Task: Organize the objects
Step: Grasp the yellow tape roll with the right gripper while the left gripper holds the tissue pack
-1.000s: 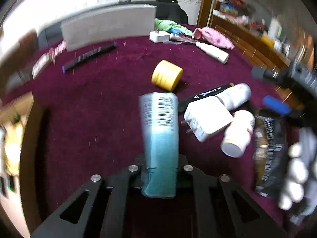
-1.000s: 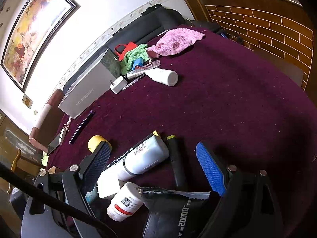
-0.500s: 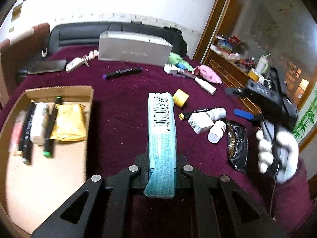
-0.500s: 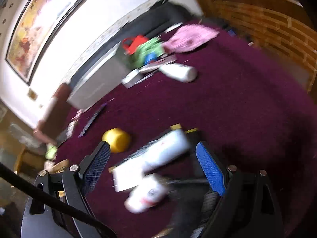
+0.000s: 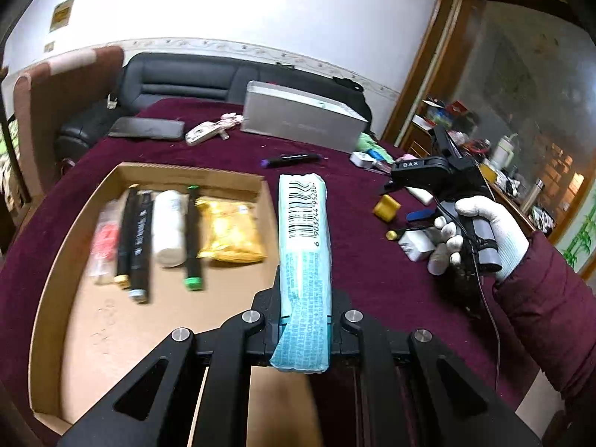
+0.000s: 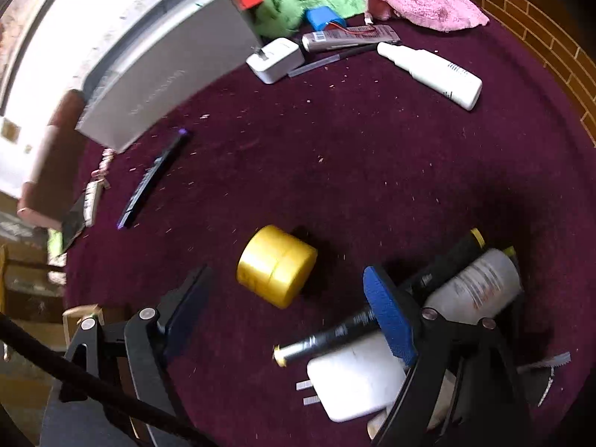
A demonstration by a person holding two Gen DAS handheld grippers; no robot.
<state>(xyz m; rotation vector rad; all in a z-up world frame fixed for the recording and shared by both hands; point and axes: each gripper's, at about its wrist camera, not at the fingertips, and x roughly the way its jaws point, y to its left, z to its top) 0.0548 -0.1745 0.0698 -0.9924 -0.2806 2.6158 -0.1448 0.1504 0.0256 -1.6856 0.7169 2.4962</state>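
Note:
My left gripper (image 5: 303,320) is shut on a light blue packet (image 5: 305,246) with a barcode. The packet hangs over the right wall of a cardboard tray (image 5: 48,298). In the tray lie black markers (image 5: 139,242), a white bottle (image 5: 169,227), a yellow packet (image 5: 231,234) and a pink packet (image 5: 100,246). My right gripper (image 6: 288,309) points down at a yellow roll (image 6: 275,264) on the maroon cloth. Its jaws are closing with the roll between them. The blue pads (image 6: 387,316) stand clear of the roll.
Right of the roll lie a white plug (image 6: 354,380), a black marker (image 6: 335,335) and a white bottle (image 6: 473,287). A grey box (image 6: 167,70), a purple-tipped pen (image 6: 152,178), another bottle (image 6: 432,70) and cloths (image 6: 424,3) lie farther back. A gloved hand (image 5: 480,231) holds the right gripper.
The left gripper has carried the blue packet leftward and up, to the tray's edge. The right gripper has swung from the bottles over to the yellow roll, and its jaws have narrowed.

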